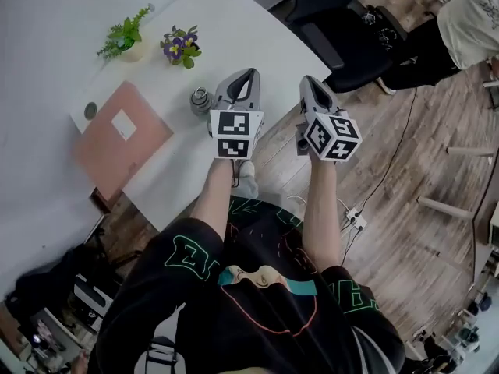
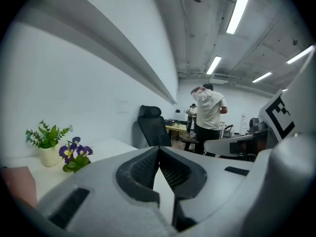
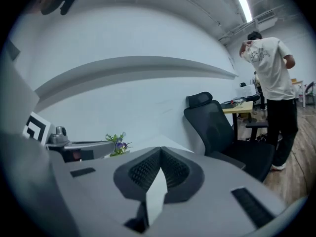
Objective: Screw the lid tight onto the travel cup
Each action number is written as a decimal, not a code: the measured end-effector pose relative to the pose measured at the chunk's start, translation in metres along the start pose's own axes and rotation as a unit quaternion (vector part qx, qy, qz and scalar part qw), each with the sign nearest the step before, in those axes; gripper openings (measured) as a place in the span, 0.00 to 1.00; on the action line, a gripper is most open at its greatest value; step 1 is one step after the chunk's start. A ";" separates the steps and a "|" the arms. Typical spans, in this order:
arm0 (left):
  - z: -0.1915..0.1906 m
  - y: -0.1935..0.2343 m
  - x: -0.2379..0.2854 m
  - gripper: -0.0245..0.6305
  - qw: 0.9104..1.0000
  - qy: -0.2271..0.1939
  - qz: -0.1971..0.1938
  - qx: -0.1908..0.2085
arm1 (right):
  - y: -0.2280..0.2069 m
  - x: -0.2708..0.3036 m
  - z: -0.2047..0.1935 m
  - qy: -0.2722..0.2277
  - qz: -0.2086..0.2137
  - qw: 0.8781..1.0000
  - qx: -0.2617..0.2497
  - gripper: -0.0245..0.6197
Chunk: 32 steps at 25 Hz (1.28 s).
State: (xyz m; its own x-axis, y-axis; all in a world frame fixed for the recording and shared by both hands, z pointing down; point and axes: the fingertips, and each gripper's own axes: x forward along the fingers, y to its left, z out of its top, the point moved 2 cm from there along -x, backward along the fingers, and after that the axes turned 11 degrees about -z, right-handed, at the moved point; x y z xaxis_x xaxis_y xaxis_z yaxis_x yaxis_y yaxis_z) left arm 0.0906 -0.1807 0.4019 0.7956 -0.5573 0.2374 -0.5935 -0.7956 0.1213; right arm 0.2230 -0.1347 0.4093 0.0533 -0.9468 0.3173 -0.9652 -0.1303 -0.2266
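Head view is showing the left gripper (image 1: 245, 76) and right gripper (image 1: 309, 82) hovering side by side at the white table's (image 1: 54, 22) edge, both with jaws pressed together on nothing. The travel cup (image 1: 201, 100) is standing on the table just beside the left gripper.

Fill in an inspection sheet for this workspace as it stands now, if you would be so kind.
Surface: white table, mostly bare.
Job's things: small silvery thing near the table's edge, perhaps the cup or lid; too small to tell.
Clutter: pink folder, green plant, purple flowers.
Grippers: left gripper and right gripper both shut, empty.
Cables: power strip and black cable on the wooden floor.
Surroundings: black office chair; person beyond it.
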 end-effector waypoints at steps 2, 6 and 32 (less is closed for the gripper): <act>0.004 0.017 -0.010 0.05 1.000 -0.009 0.022 -0.007 | 0.018 0.013 0.003 0.005 0.023 1.000 -0.010 0.05; 0.017 0.045 -0.038 0.05 0.997 -0.033 0.073 -0.012 | 0.062 0.036 0.008 0.012 0.081 0.996 -0.031 0.05; -0.074 0.076 -0.192 0.14 0.914 -0.058 0.385 -0.110 | 0.233 0.066 -0.003 0.068 0.494 0.857 -0.128 0.06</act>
State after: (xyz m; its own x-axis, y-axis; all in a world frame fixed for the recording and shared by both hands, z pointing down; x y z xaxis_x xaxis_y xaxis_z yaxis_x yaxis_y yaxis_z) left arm -0.1161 -0.1163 0.4366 0.1313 -0.9637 0.2326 -0.9831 -0.0964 0.1558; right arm 0.0012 -0.2268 0.3808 -0.8361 -0.5126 0.1952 -0.5476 0.8008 -0.2425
